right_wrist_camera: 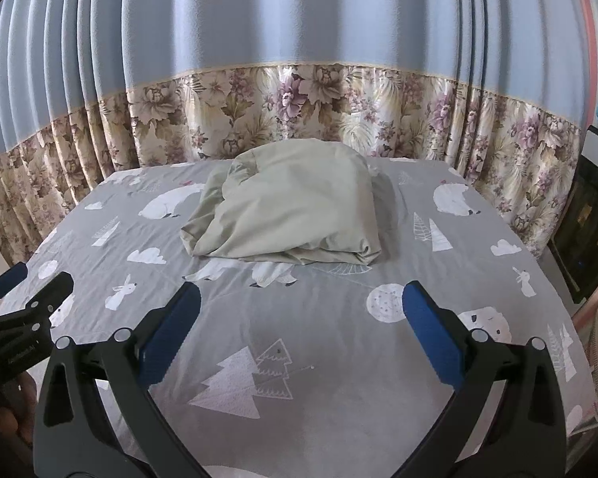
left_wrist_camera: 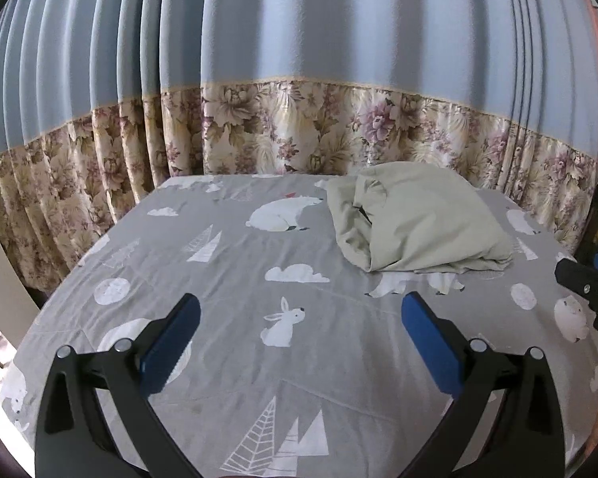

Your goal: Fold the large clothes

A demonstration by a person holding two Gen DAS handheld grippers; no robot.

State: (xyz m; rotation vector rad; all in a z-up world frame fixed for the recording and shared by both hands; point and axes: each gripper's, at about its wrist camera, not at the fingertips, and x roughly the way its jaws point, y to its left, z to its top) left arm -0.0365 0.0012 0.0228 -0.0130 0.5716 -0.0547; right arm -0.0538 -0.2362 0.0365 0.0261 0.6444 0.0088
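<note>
a pale green garment [right_wrist_camera: 287, 203] lies in a loose heap toward the far side of the bed [right_wrist_camera: 339, 358], close to the flowered curtain [right_wrist_camera: 299, 107], on a grey sheet printed with bears, rabbits and trees. my left gripper [left_wrist_camera: 301, 342] and my right gripper [right_wrist_camera: 301, 338] both hover over the near part of the sheet, jaws spread wide and holding nothing, well apart from the cloth. the fabric looks thin, soft and light, so i expect it to sag and slide rather than keep any shape. the bunched hem along its near edge [right_wrist_camera: 319, 257] seems the best place to pinch, one gripper at each end, though which part is collar or sleeve i cannot tell. folding has not begun.
</note>
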